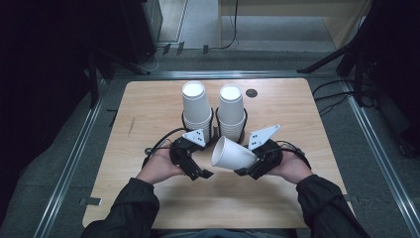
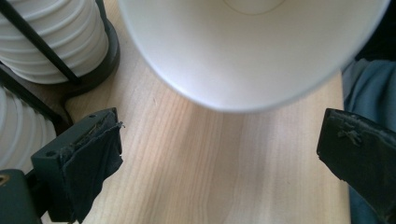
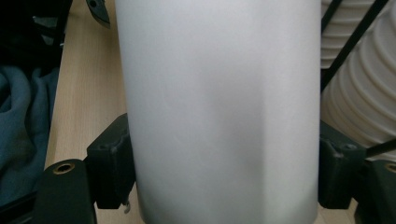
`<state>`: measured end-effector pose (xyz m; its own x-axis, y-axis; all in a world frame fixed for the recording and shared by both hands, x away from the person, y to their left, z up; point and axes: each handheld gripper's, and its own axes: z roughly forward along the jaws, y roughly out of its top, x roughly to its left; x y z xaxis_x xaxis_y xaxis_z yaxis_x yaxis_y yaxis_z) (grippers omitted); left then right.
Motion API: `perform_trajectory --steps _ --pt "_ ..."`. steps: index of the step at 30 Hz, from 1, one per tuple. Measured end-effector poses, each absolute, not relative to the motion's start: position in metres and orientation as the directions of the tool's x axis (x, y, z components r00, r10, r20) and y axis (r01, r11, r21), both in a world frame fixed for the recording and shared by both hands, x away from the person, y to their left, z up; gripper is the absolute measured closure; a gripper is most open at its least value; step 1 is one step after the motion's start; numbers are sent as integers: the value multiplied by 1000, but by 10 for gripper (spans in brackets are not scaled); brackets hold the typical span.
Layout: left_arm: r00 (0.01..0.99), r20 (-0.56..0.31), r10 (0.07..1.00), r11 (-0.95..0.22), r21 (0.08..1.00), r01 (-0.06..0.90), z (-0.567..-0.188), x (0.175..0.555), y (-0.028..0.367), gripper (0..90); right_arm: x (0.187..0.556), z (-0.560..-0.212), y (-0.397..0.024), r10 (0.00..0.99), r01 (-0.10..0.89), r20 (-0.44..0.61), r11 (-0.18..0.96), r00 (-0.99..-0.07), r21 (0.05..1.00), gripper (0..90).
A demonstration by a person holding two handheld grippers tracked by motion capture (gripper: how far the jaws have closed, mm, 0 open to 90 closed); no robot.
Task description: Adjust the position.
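Observation:
My right gripper [image 1: 245,170] is shut on a white paper cup [image 1: 232,154], held on its side above the table with its mouth turned toward the left gripper. In the right gripper view the cup's wall [image 3: 219,112] sits squeezed between both jaws. My left gripper [image 1: 200,174] stands open just left of the cup. In the left gripper view its two pads [image 2: 91,163] are wide apart with only bare wood between them, and the cup's open rim [image 2: 252,51] hangs just ahead. Two stacks of white cups [image 1: 196,105] [image 1: 231,110] stand upside down in black wire holders behind the grippers.
The wooden table [image 1: 148,104] has a small black hole cover [image 1: 251,92] near its far edge. The black wire holders [image 2: 56,60] stand close behind both hands. A person's dark sleeves [image 1: 129,208] come in from the near edge.

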<state>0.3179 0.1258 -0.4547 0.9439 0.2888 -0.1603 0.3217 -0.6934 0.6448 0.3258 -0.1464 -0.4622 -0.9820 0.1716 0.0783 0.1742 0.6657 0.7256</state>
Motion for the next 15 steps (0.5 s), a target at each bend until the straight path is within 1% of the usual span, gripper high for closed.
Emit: perform_trajectory --steps 2,3,6,9,10,11,15 --pt "942 -160 293 -687 650 324 -454 318 127 4 326 -461 -148 177 174 73 660 -981 731 227" --pt "936 -171 308 -665 665 340 -453 317 129 4 327 -459 -152 185 179 75 649 -980 740 227" --pt "936 -168 308 -651 680 336 -452 317 132 4 327 -457 -157 193 184 76 635 -978 750 227" --pt "934 -162 317 -605 724 331 -447 315 137 5 327 -454 -160 203 189 78 618 -976 763 227" --pt "934 -162 317 -605 724 331 -447 315 137 4 327 -454 -160 203 189 78 618 -976 763 227" --pt "929 -188 319 -573 742 347 -445 316 139 4 327 -453 -162 200 184 76 604 -977 776 227" --pt "924 -213 317 -542 759 361 -445 316 141 4 327 -450 -164 192 180 81 580 -978 795 226"
